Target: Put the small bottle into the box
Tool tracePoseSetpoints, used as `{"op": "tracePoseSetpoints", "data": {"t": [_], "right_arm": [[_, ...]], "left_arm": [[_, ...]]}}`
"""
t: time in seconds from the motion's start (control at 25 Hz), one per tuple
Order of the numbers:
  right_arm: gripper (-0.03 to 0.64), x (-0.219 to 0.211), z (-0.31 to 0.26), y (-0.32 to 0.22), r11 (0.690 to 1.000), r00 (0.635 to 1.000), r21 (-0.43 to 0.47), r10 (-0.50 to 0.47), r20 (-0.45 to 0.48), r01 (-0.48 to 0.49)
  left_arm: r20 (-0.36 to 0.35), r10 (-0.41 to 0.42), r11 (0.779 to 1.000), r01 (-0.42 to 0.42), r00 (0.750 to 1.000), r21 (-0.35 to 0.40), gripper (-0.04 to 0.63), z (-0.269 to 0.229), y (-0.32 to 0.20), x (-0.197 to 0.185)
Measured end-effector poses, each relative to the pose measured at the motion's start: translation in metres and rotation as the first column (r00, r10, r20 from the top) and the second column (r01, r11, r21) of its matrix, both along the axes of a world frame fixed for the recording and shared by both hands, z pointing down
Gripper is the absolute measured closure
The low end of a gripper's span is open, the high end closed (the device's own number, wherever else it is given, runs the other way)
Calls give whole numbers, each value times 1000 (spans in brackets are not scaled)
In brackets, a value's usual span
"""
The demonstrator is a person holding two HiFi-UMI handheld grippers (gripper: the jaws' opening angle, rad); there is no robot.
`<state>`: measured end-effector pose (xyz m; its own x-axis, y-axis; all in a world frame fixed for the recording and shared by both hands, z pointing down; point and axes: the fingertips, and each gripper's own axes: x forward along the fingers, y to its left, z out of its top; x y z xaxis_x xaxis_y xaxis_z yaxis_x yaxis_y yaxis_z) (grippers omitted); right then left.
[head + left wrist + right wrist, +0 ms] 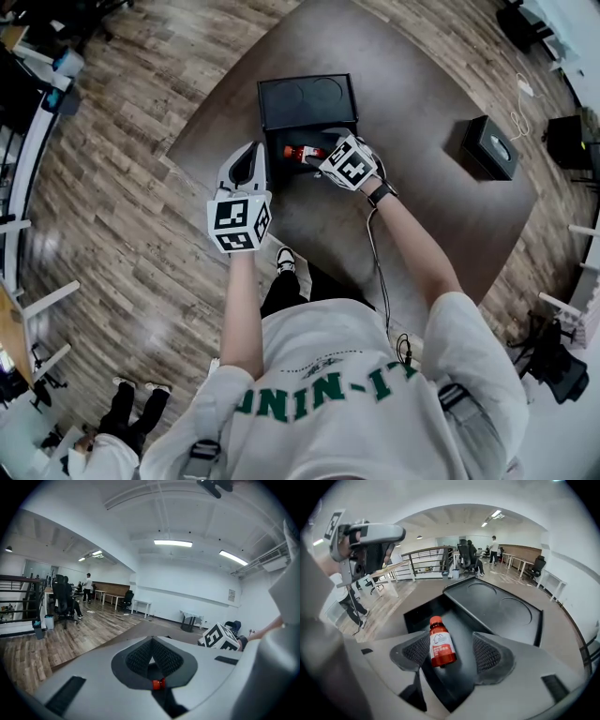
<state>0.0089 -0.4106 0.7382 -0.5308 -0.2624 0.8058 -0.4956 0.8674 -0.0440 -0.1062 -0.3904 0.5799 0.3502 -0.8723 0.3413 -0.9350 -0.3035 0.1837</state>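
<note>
Release step: your right gripper stands open over the box, and the small bottle lies inside between the spread jaws, seemingly free. Next, lift that gripper straight out without nudging the bottle. Your left gripper, jaws together, holds nothing.

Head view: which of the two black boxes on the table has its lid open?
The box in front of the person, lid swung back, small bottle and right gripper at its opening. The other box sits alone, far right.
</note>
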Motion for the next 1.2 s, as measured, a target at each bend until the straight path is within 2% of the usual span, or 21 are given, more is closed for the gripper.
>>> {"op": "tracePoseSetpoints", "data": {"t": [0.28,0.48,0.6,0.8,1.0,1.12,1.2], "right_arm": [[325,19,-55,5,980,972,20,194,135,-198],[347,30,-100,13,951,942,114,259,212,-287],[353,37,-129,17,923,913,152,307,268,-355],[368,55,-193,30,844,822,196,389,416,-499],[403,72,-253,47,735,727,255,439,528,-629],[428,75,-283,59,674,709,321,437,553,-666],[453,73,-299,66,645,707,357,429,562,-676]], "left_arm": [[25,22,999,-22,999,23,583,-21,8,7],[51,32,998,-34,998,44,583,-40,16,11],[62,32,997,-36,998,67,583,-54,20,11],[37,44,993,-48,998,104,583,-82,28,17],[24,57,987,-60,998,149,583,-110,39,21],[34,55,983,-60,998,175,583,-125,44,23],[42,55,979,-63,998,193,583,-134,48,25]]}}
